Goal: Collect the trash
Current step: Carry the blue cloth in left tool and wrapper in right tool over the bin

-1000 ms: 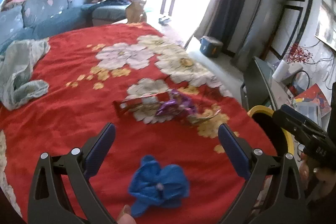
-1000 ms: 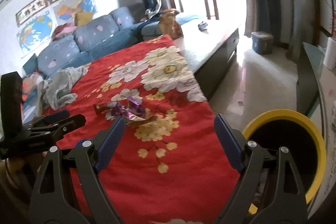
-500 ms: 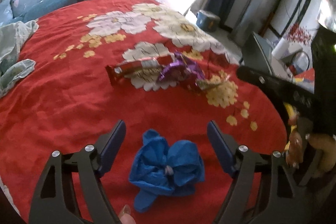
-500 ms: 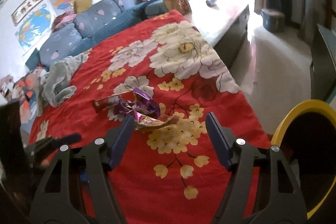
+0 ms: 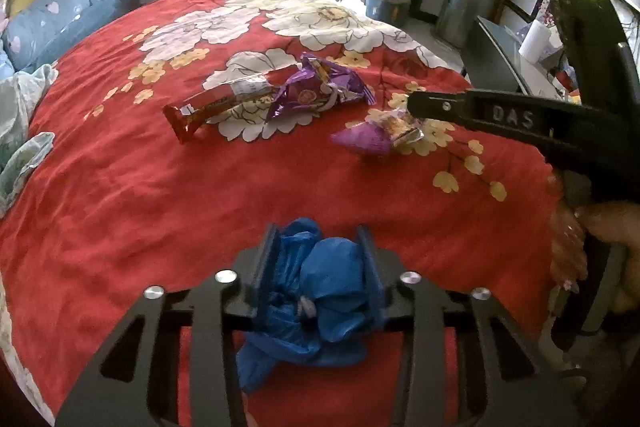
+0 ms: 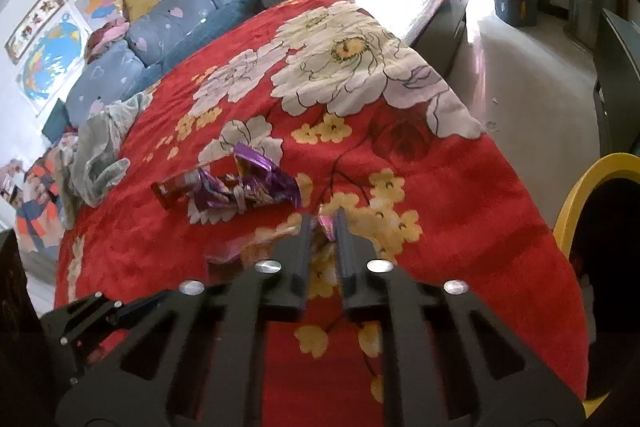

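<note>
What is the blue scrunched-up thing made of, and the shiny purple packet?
The blue scrunched-up thing, squeezed between the left gripper's jaws, looks like thin plastic film or a soft bag: it crumples into glossy folds. It could also be a glove; hard to tell. The shiny purple packet on the red blanket looks like metallic foil wrapper, since it crinkles sharply and reflects light.

Black hand-held grippers with silver screws

The left hand-held gripper [image 5: 318, 269] and right hand-held gripper [image 6: 323, 241] are matte black, with cut-out triangular frames, round silver screw heads and ribbed finger pads [image 6: 346, 247]. One finger bears raised letters "DAS". The bare-skinned right hand [image 5: 600, 251] has light nails.
</note>
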The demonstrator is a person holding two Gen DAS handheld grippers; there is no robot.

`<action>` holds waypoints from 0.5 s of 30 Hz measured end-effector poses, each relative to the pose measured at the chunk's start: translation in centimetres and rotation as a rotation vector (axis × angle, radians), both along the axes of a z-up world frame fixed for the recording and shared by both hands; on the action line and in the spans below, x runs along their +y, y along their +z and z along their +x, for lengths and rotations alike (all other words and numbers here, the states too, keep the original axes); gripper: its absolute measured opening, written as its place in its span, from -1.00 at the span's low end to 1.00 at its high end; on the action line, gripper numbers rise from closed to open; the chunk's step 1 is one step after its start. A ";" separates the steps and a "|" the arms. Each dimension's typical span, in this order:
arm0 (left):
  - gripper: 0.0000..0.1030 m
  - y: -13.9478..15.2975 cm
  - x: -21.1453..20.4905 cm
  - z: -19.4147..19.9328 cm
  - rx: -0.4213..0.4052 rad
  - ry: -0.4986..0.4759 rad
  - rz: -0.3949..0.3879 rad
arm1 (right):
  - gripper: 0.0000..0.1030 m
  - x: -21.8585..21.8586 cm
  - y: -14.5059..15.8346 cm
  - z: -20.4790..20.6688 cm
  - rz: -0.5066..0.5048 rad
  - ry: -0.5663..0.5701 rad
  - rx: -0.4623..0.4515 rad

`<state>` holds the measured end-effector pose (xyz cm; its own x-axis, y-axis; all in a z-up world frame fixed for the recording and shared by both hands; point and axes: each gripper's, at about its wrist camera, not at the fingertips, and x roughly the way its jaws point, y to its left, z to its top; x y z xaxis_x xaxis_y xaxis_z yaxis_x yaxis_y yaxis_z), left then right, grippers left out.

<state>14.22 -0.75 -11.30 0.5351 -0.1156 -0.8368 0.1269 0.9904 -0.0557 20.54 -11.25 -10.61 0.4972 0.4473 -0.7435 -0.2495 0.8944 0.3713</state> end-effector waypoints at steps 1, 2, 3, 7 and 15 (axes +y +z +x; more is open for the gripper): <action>-0.44 0.0 0.0 0.1 -0.005 -0.002 0.003 | -0.89 -0.2 0.0 -0.2 -0.001 -0.004 -0.006; -0.50 0.0 0.0 0.0 -0.008 -0.004 0.003 | -0.90 -0.4 0.1 -0.3 0.000 -0.007 -0.010; -0.53 0.0 0.0 0.0 -0.010 -0.006 -0.001 | -0.90 -0.7 0.2 -0.6 0.001 -0.012 -0.019; -0.67 0.2 0.3 0.0 -0.018 -0.005 -0.040 | -0.91 -1.8 0.9 -1.4 0.012 -0.031 -0.046; -0.74 1.6 0.9 -0.2 -0.055 0.005 -0.143 | -0.92 -4.0 2.3 -3.0 0.040 -0.074 -0.096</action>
